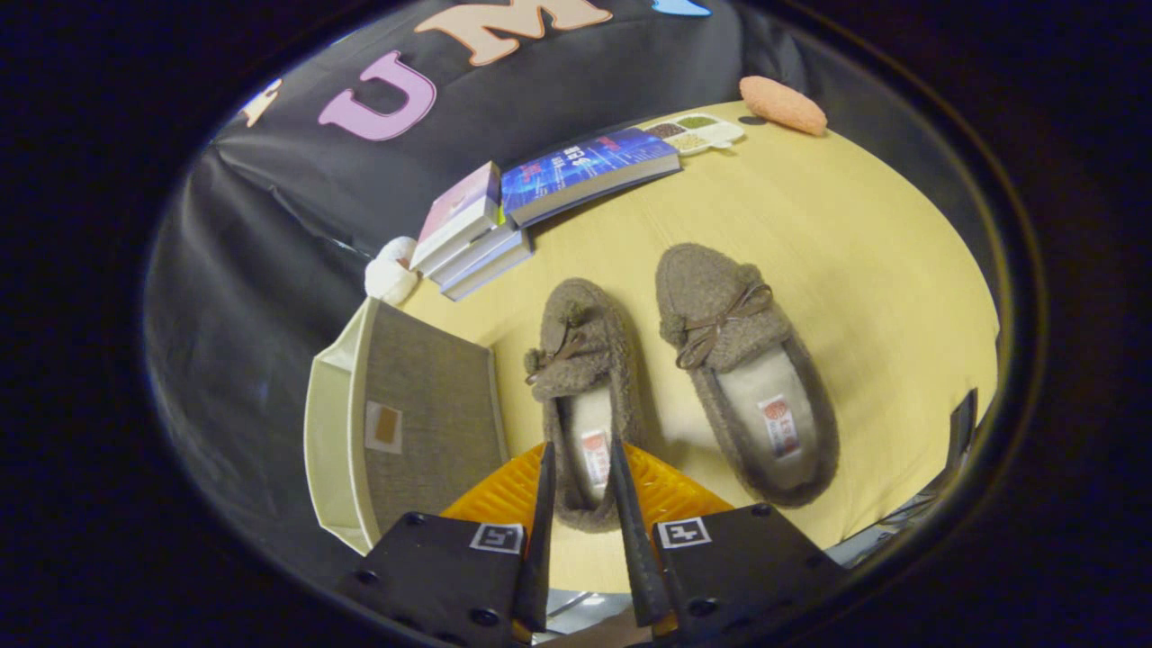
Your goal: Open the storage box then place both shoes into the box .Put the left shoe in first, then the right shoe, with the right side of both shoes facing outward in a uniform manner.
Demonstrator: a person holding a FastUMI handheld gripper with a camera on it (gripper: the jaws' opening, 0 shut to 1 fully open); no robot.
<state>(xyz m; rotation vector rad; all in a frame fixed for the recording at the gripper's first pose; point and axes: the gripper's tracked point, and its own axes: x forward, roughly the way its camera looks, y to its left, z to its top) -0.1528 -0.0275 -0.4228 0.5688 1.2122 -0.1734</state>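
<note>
**A:** Looking down along the gripper (583, 459), we have the left shoe (583, 396) lower centre of the frame, its heel end sitting between the fingers (544, 504). They're narrowed in around the heel, one on each side, but whether both are really pressing on it we cannot tell from this angle.

**B:** And the right shoe (742, 373) lies just to the right of it, toes pointing the same way, the two close but apart on the yellow table (864, 234). Where's the box?

**A:** Lower left of the frame, the storage box (405, 423), grey fabric panel facing us with a pale side beside it. It sits right next to the left shoe. Whether it's open we can't settle from here.

**B:** How do we reckon these shoes handle?

**A:** Light and soft, we'd say. Fuzzy woolly uppers, fleecy lining, a little bow on top (slipper-like, so little stiffness in the walls). The collar will squash under a pinch, and a toe grip would likely just fold.

**B:** So the heel is the place?

**A:** We think so: the heel rim is the firmest-looking edge, and from there the shoe should hang without flopping much. The fuzzy pile ought to give decent friction, so slipping looks a minor worry.
</note>
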